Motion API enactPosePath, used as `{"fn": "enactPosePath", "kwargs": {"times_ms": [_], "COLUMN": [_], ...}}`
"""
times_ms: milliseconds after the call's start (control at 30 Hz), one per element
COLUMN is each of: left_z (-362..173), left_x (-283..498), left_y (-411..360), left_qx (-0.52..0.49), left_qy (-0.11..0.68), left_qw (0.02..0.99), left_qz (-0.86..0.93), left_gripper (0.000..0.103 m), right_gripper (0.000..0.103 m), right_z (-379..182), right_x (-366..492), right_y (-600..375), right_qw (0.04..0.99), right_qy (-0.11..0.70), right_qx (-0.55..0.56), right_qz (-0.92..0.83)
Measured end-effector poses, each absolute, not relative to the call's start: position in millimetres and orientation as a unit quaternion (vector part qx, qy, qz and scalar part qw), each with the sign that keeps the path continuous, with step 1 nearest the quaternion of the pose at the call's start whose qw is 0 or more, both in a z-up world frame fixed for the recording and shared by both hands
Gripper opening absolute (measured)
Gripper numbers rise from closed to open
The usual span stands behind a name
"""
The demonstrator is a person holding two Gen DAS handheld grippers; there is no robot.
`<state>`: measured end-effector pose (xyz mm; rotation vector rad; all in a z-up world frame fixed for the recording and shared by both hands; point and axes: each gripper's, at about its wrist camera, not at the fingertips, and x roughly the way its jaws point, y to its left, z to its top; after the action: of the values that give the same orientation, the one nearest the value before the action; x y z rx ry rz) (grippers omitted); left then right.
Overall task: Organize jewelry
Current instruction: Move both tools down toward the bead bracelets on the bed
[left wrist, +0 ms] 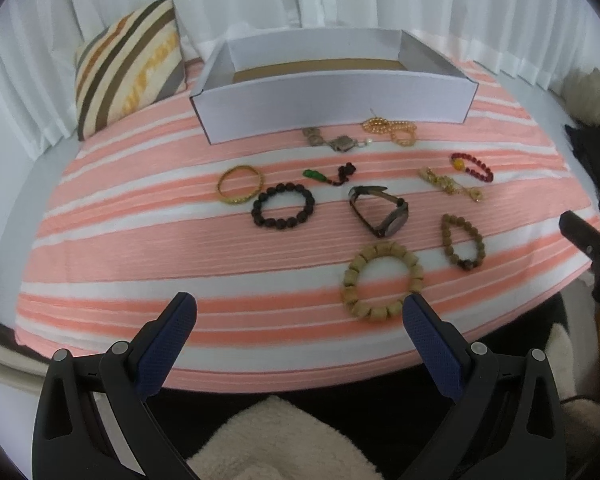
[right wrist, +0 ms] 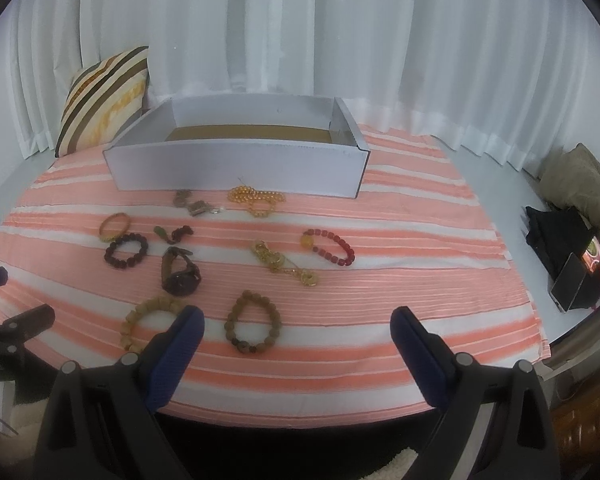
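Note:
Several jewelry pieces lie on a pink-and-white striped cloth (left wrist: 140,240) in front of an open white box (left wrist: 332,108) with a bare brown floor; the box also shows in the right wrist view (right wrist: 236,164). Among them are a tan bead bracelet (left wrist: 382,282), a watch (left wrist: 380,210), a black bead bracelet (left wrist: 283,206), a gold bangle (left wrist: 241,184), a brown bead bracelet (right wrist: 252,326), a red bead bracelet (right wrist: 330,246) and a gold chain (right wrist: 282,264). My left gripper (left wrist: 300,320) is open and empty above the cloth's near edge. My right gripper (right wrist: 298,332) is open and empty, just short of the brown bracelet.
A striped pillow (left wrist: 128,64) leans at the back left against white curtains (right wrist: 340,40). A black object with a phone (right wrist: 572,264) lies off the cloth at the right. A cream fleece (left wrist: 280,440) lies below the left gripper.

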<state>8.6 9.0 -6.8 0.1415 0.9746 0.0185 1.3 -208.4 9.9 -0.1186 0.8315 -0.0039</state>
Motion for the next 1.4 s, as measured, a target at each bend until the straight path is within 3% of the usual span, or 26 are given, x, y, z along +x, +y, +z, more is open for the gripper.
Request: {"fn": "enactPosePath", "kwargs": {"times_ms": [500,1400], "left_z": [-20.3,-47.6], "left_x": [23.9,38.8], "left_y": [29.9,27.7], "left_qx": [-0.003,0.006], "left_qy": [0.520,0.556], "left_qw": [0.854,0.830], "left_qz": [-0.021,-0.035], "left_gripper": [0.102,0.102], "right_gripper": [0.096,0.096], "right_z": [-3.1,-32.2], "right_x": [12.9,24.0], "right_y": [-217.3,-237.8], "right_qw": [0.904,0.871], "right_qy": [0.426,0.487], "right_qx": [-0.039,-0.005], "right_qz": [0.007,0.065]}}
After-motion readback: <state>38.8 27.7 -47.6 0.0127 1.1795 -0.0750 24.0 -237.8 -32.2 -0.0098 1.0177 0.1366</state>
